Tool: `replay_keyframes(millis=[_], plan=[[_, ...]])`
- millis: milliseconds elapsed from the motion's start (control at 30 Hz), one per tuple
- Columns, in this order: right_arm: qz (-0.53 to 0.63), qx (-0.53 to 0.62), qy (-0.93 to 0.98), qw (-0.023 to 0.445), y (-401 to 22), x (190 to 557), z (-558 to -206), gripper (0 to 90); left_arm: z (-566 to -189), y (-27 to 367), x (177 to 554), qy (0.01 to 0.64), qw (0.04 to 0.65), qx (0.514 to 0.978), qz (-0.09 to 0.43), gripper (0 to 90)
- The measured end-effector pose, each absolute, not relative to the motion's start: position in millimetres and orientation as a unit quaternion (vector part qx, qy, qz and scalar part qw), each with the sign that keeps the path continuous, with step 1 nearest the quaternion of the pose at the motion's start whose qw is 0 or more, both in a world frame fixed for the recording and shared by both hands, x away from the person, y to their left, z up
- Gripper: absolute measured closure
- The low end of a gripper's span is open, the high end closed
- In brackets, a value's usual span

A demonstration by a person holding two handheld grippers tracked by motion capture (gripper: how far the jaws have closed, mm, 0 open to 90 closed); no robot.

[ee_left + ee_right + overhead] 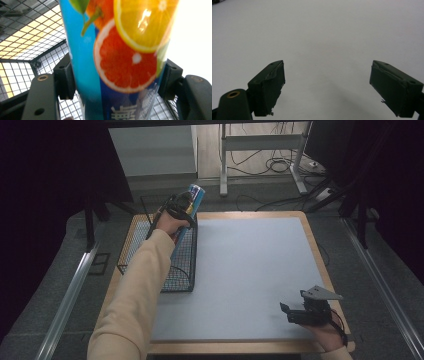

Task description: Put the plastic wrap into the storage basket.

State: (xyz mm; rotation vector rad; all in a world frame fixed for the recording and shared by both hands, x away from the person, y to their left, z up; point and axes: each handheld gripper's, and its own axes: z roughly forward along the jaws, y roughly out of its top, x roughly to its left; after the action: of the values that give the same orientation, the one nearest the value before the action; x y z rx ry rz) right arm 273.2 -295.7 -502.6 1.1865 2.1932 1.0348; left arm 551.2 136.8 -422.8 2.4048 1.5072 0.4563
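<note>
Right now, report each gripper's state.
Left gripper: shut on the drink carton, over the wire basket.
Right gripper: open, empty.

Blue citrus-print package (120,62): white characters at bottom edge, cut off, unreadable.

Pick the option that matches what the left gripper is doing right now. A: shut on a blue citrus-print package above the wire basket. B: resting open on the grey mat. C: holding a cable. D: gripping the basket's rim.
A: in the left gripper view, the left gripper clamps the citrus-print package on both sides, with the wire basket mesh behind it.
</note>
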Motion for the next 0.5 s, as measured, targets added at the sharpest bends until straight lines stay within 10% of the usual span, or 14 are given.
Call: replay_keyframes(millis=[500], plan=[[0.374,0.428,0.793,0.221,-296.2,272.7,-502.5,13.1,-429.0,131.9,551.8,0.507,0.114,0.838,0.167,29.5]])
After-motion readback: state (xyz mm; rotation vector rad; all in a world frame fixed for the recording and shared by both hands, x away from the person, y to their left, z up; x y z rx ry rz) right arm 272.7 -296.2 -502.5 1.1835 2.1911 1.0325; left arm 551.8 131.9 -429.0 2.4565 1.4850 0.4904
